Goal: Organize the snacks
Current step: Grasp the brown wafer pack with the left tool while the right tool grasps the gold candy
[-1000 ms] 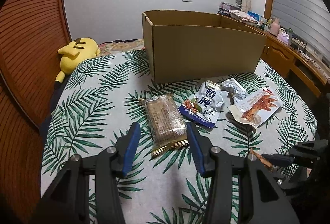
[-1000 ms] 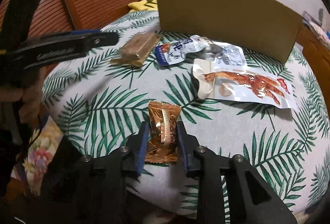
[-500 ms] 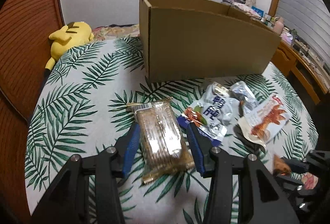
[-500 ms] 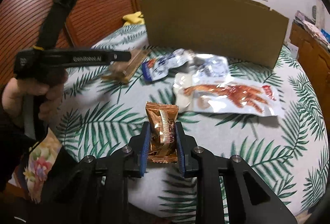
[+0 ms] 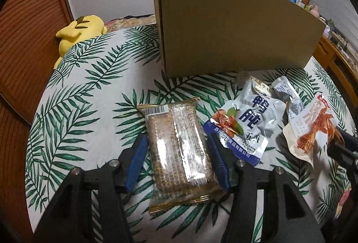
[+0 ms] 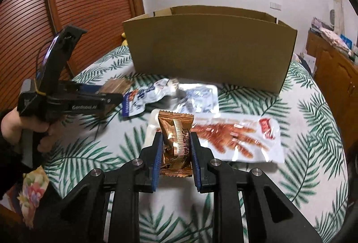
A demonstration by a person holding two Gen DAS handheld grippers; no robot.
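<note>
Near the front edge of the palm-leaf-print table (image 5: 89, 90) both tools are busy. The big change over the last second: the right tool (image 6: 176, 137) was just straddling the small crinkly copper-gold foil snack packet (image 6: 176, 126) while it lay flat, and now it's pinched shut on the packet. The packet looks lifted clear of the cloth, with its top pointed toward the open brown cardboard box (image 6: 210, 48) at the far side. So I'd say that one's basically ready to go into the box.

Meanwhile the left tool (image 5: 176, 140) has slid forward. The long clear-plastic pack of brown grainy biscuit bars with gold crimped ends (image 5: 179, 149) used to sit just ahead of its blue fingers, and now it lies right between them. The fingers are spread apart, not squeezing yet, and the pack rests flat on the table, so that grab looks like it's next.

The rest sits untouched in front of the box: a glossy silver-and-blue pouch (image 5: 246, 124), a small wrinkled silver sachet (image 5: 286, 93) and a flat white pouch printed with red chicken feet (image 6: 235, 137). They're all floppy, slippery film, so I'd guess thin edges are tricky to pinch. A yellow plush toy (image 5: 78, 30) lounges at the far left edge.
</note>
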